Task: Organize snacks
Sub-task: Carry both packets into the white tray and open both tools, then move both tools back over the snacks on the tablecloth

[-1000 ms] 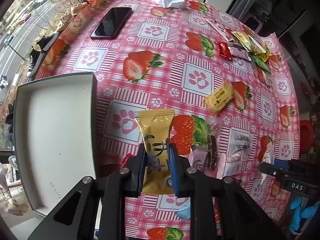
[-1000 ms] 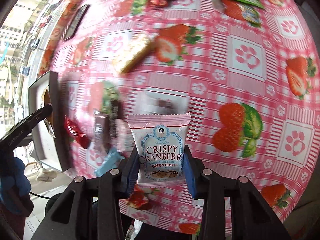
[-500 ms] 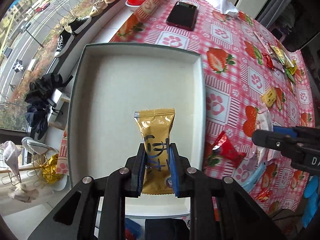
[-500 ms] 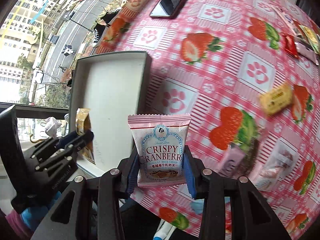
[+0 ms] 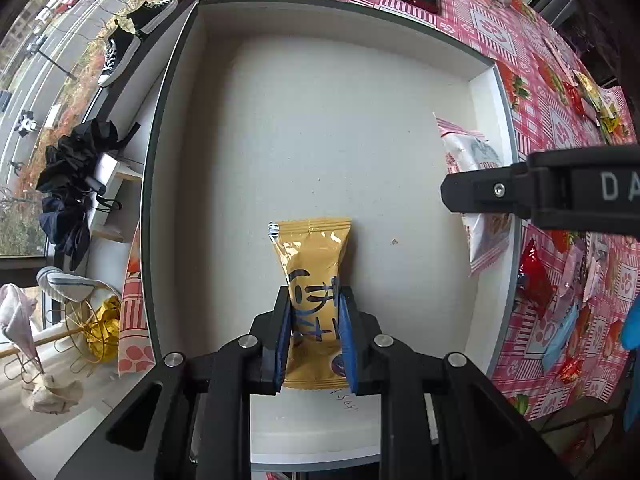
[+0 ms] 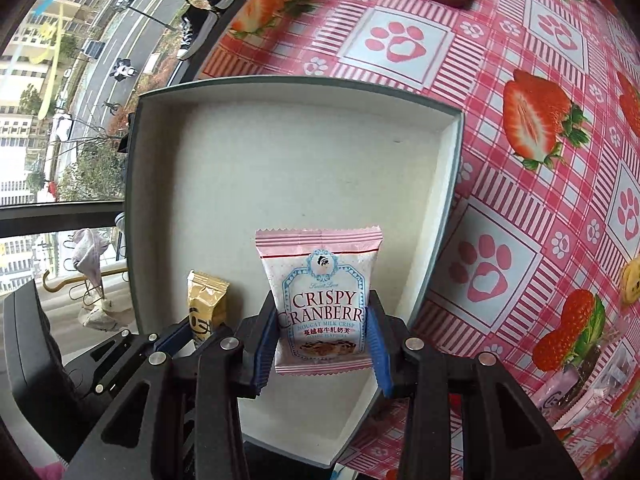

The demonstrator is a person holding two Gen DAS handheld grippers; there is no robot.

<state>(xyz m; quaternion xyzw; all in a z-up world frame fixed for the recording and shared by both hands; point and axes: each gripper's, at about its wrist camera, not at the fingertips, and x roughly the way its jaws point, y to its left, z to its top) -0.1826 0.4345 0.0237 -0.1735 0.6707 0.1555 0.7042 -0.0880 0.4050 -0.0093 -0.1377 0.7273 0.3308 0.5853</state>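
Gold packet clamped in left gripper, pink cranberry packet clamped in right gripper; both crowd the tray at lower frame, risking collision on release.

Left gripper: matte black plastic linkage arms with triangular cutouts, silver round screw heads at the pivots, blue ribbed pads lining the inner faces of the jaws. Right gripper: same build, black arms, silver screws, blue ribbed pads on the jaws. In the left wrist view the right gripper's side shows as a black bar with one small silver screw and white letters "DA", cut off at the frame edge. Blue glove on the hand at far right edge, partly visible.
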